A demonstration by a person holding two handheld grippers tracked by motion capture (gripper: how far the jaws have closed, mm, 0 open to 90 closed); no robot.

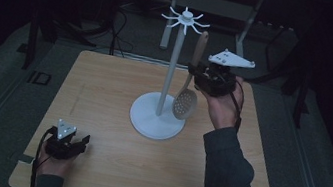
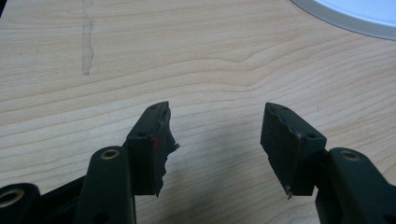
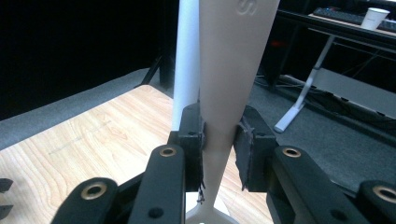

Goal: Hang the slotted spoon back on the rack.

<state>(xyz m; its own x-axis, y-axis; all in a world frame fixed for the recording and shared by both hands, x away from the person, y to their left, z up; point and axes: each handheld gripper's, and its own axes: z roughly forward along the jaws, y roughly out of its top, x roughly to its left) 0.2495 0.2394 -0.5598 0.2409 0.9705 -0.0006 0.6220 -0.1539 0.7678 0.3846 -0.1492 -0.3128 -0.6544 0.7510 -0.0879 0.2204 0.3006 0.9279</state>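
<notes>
Right gripper point(image 1: 192, 70), jaws clamped on the spoon point(image 1: 187, 97) handle (left gripper point(image 1: 82, 141) open, empty): lift until the handle end just above meets a hook of the stand point(image 1: 175, 59).

We see the high view dim and grainy, its dark surroundings swallowing detail around the pale wooden surface point(image 1: 107, 165), while both gripper views are brighter, with soft shadows beneath blurred black jaws and a softly focused background.

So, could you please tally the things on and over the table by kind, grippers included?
Hand-held grippers: 2, left gripper open, right gripper shut on the spoon.
White hook stand: 1.
Beige slotted spoon: 1.
Total: 4.
</notes>
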